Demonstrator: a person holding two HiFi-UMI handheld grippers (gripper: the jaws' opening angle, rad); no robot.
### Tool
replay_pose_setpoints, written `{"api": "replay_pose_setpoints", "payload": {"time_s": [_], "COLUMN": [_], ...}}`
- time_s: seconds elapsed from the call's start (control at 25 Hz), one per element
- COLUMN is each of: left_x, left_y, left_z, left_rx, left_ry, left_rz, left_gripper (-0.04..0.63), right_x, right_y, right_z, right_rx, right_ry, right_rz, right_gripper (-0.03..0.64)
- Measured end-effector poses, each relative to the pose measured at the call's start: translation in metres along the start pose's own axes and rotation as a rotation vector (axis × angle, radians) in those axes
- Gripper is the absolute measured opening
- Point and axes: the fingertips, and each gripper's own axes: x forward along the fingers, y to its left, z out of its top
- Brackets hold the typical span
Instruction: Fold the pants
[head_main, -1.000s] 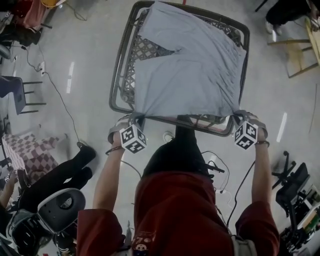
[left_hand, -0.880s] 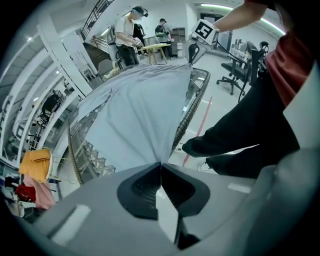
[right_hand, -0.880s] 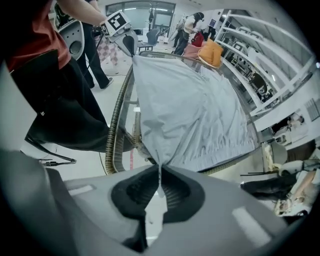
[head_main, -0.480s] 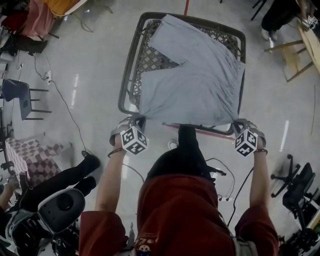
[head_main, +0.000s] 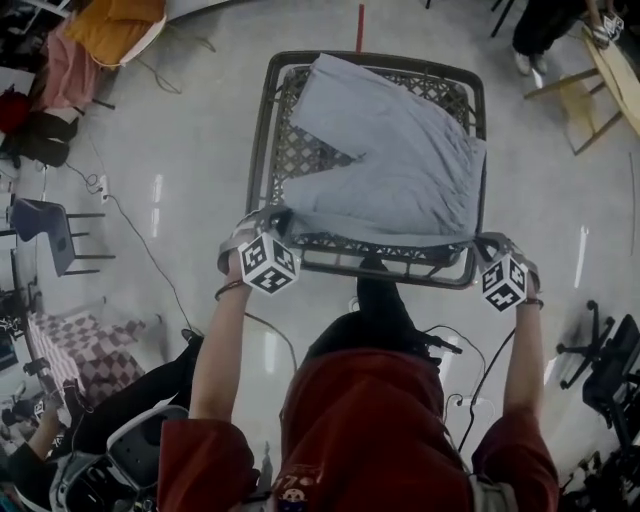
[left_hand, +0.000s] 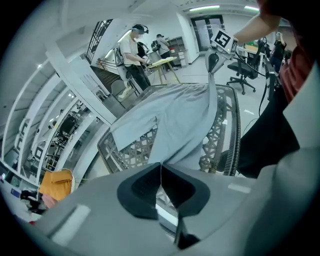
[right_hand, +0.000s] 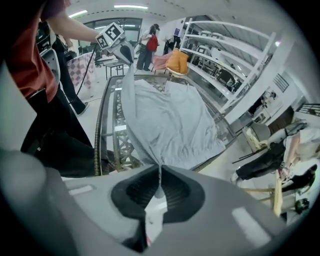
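Light grey pants (head_main: 400, 160) lie spread on a metal lattice table (head_main: 262, 140), legs toward the far side. My left gripper (head_main: 268, 225) is shut on the near left corner of the pants, at the table's near left rim. At the near right rim, my right gripper (head_main: 487, 245) is shut on the near right corner. In the left gripper view the cloth (left_hand: 175, 120) runs into the closed jaws of the left gripper (left_hand: 160, 165), and the right gripper (left_hand: 212, 57) shows beyond. The right gripper view shows the fabric (right_hand: 165, 125) pinched in the right gripper (right_hand: 160, 172).
Cables (head_main: 140, 240) trail on the floor left of the table. A wooden stand (head_main: 575, 95) is at the upper right and an office chair (head_main: 610, 360) at the right. Orange cloth (head_main: 110, 25) lies upper left. Another person (head_main: 120, 400) sits at lower left.
Both grippers have risen and moved toward the table, the left one more. The near edge of the pants no longer hangs past the near rim and now lies just inside it.
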Motion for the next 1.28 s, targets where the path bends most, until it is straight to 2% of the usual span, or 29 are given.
{"api": "replay_pose_setpoints", "payload": {"time_s": [0.44,0.68,0.88,1.08,1.28], "left_x": [0.053,0.093,0.128,0.177,0.223], "left_y": [0.138,0.192,0.241,0.273,0.285], "left_z": [0.068,0.104,0.121,0.137,0.148], "left_rx": [0.092,0.149,0.212,0.273,0.283], "left_ry": [-0.025,-0.058,-0.08,-0.073,-0.067], "left_rz": [0.04,0.03,0.014,-0.018,-0.047], "left_gripper": [0.012,0.012,0.012,0.012,0.012], "right_x": [0.007,0.025,0.041,0.064,0.09], "right_y": [-0.102,-0.151,-0.182,-0.206,-0.222], "right_z": [0.042,0.056,0.063,0.052,0.042], "right_rx": [0.099,0.13,0.199,0.273,0.315], "right_ry": [-0.042,-0.023,0.015,0.066,0.101], "right_rz": [-0.05,-0.081,-0.116,-0.129,-0.142], "right_gripper": [0.014,0.014,0.015,0.015,0.015]}}
